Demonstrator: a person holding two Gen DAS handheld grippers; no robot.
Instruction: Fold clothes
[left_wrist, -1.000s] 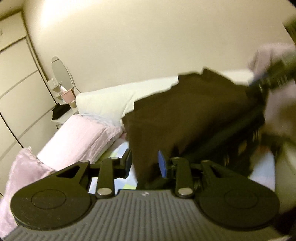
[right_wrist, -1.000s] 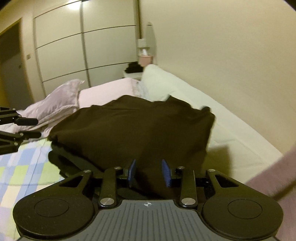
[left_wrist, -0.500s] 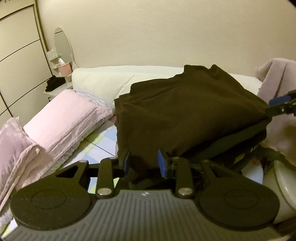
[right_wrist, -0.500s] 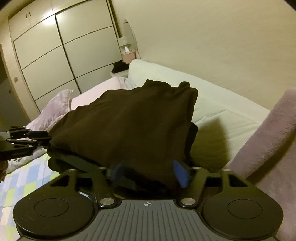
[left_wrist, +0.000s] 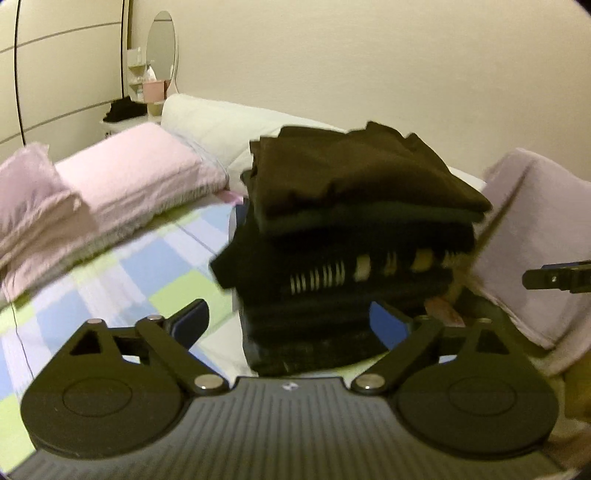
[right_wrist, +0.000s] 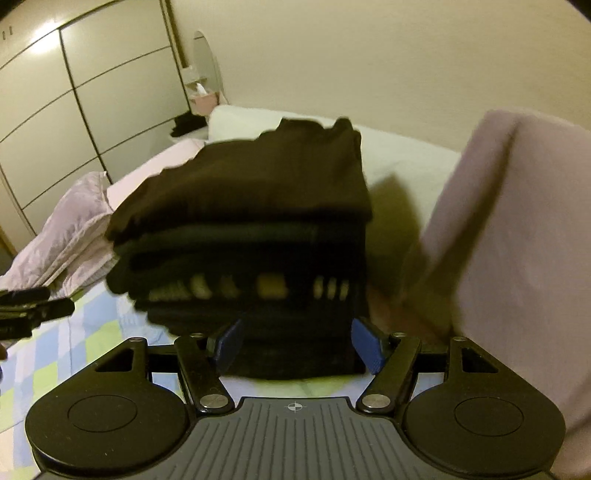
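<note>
A folded dark brown garment (left_wrist: 362, 173) lies on top of a stack of dark folded clothes (left_wrist: 332, 280) on the bed. My left gripper (left_wrist: 290, 325) sits just in front of the stack's base. Its jaws are opening wide, and no pad presses on cloth. In the right wrist view the same brown garment (right_wrist: 251, 192) tops the stack (right_wrist: 258, 291). My right gripper (right_wrist: 297, 343) stands open before the stack, gripping nothing. Each gripper shows in the other's view: the right gripper (left_wrist: 557, 277) at the right edge, the left gripper (right_wrist: 29, 306) at the left edge.
The stack rests on a checked blue and green sheet (left_wrist: 110, 280). Pink pillows (left_wrist: 129, 173) lie to the left, and a white bolster (left_wrist: 221, 122) runs along the wall. A mauve blanket (left_wrist: 528, 229) is heaped close on the right. A nightstand with a mirror (left_wrist: 160, 44) and a wardrobe (right_wrist: 92, 110) stand beyond.
Both grippers let go of the brown garment, opened, and drew back. The garment, held spread out before, now lies folded on top of the stack.
</note>
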